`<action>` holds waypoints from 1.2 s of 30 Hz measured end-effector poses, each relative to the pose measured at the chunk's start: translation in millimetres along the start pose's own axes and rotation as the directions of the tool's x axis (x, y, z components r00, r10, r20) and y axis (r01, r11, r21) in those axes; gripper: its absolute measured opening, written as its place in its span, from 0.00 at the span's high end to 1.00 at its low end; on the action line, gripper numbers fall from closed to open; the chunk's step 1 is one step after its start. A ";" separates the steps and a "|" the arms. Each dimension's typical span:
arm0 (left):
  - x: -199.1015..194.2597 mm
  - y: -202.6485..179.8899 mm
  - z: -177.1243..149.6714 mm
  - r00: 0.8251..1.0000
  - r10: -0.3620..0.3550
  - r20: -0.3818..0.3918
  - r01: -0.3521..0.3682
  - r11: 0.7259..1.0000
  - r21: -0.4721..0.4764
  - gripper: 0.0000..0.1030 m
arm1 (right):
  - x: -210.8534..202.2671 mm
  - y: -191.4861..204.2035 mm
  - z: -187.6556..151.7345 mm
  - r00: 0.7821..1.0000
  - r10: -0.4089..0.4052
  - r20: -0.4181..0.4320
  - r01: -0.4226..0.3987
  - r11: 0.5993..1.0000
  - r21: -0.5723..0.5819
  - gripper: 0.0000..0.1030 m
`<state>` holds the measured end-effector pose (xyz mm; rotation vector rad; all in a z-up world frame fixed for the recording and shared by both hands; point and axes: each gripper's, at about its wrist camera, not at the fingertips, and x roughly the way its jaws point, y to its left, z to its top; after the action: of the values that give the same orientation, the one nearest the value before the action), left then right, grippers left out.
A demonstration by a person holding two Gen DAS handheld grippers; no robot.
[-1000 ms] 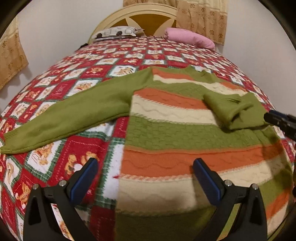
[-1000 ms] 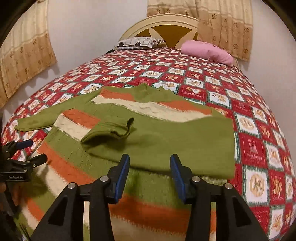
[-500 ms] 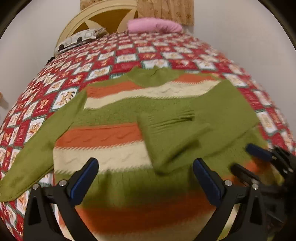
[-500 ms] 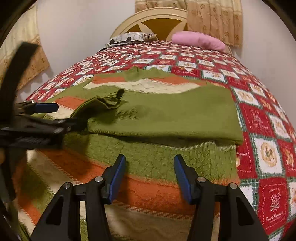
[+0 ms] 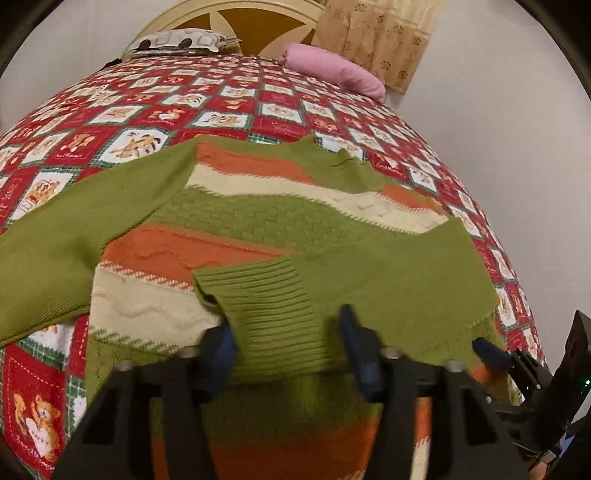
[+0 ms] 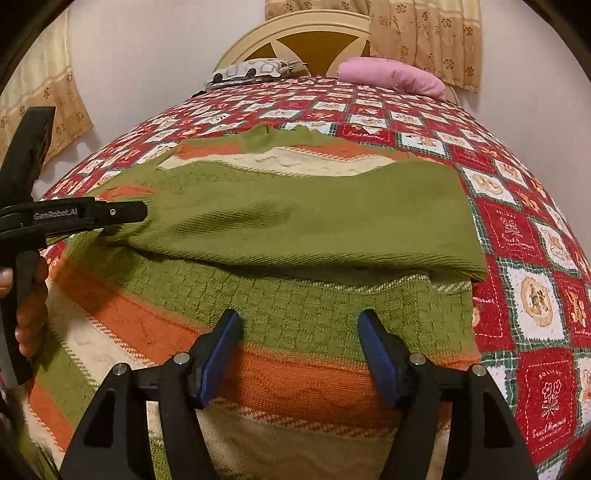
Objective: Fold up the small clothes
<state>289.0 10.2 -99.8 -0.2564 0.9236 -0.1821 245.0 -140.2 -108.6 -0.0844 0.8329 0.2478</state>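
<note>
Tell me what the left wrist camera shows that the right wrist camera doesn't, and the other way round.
Left wrist view only: the sweater's other sleeve lying spread out over the bedspread, and the left gripper, whose jaws have just been closing, around the ribbed cuff of the folded sleeve.

Right wrist view only: a person's hand holding the left gripper's handle, and the right gripper, whose jaws have just been opening, over the sweater's body with nothing gripped.

Both: the striped sweater, the folded sleeve across it, the pink pillow and the headboard.
</note>
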 end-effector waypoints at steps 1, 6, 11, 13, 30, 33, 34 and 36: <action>-1.3 1.0 -0.2 1.000 -0.001 0.002 0.001 1.000 -0.003 0.74 | 0.0 0.1 0.0 1.000 -0.001 0.000 0.001 1.000 -0.001 0.34; -14.6 15.8 9.4 0.999 -0.025 0.039 0.025 1.000 0.002 0.95 | 0.4 0.6 0.3 1.000 -0.004 0.000 0.004 1.000 -0.003 0.34; -29.8 23.8 18.7 0.996 -0.055 0.073 0.055 0.998 -0.003 0.96 | 0.5 0.6 0.1 1.000 -0.008 0.000 0.008 1.000 -0.003 0.33; -34.0 27.4 19.9 0.996 -0.006 0.086 0.006 1.000 -0.001 0.97 | 0.5 0.2 -0.2 1.000 -0.013 0.002 0.013 1.000 -0.002 0.32; -1.0 21.5 9.9 0.999 -0.046 0.026 0.047 0.998 -0.033 0.48 | 0.2 2.1 -0.3 0.999 -0.037 0.005 0.037 0.999 -0.002 0.30; 7.1 13.8 4.6 1.000 -0.007 0.002 0.007 0.999 0.032 0.94 | 0.2 1.9 -0.3 0.999 -0.035 0.004 0.035 0.999 -0.001 0.30; 5.5 12.3 4.5 1.000 -0.017 0.002 0.017 0.999 0.049 0.94 | 0.1 2.1 -0.5 0.999 -0.036 0.006 0.036 0.999 -0.002 0.30; -7.8 18.8 6.3 0.999 -0.019 0.039 0.018 1.000 0.021 0.95 | 0.2 2.2 -0.5 0.999 -0.036 0.005 0.036 0.999 -0.002 0.30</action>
<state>290.3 31.0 -95.9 -0.2489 0.8807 -0.2025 244.2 -138.2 -109.1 -0.1003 0.8255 0.2147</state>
